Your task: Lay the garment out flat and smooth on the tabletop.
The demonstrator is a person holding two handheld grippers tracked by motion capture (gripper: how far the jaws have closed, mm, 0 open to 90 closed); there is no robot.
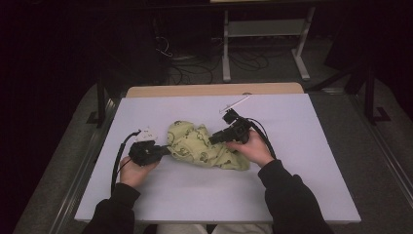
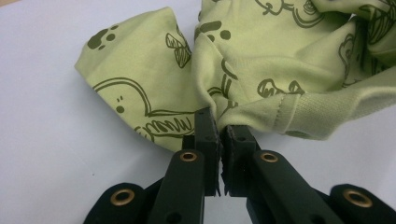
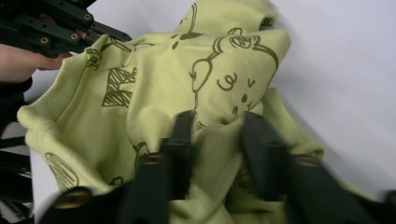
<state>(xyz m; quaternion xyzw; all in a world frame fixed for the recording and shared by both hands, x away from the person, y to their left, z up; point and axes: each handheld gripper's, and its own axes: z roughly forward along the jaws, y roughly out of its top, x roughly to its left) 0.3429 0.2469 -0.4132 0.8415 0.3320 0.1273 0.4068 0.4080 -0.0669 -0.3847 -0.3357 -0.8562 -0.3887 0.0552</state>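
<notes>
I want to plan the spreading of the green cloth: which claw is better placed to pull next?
Probably right. The left claw is shut on the cloth edge, anchoring it; the right claw straddles a fold, ready to grip.

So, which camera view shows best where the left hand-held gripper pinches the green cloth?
The left gripper view: the left hand-held gripper is shut on the green cloth at its hem. The high view shows it small, at the cloth's left edge. The right gripper view shows it far off, top left.
</notes>
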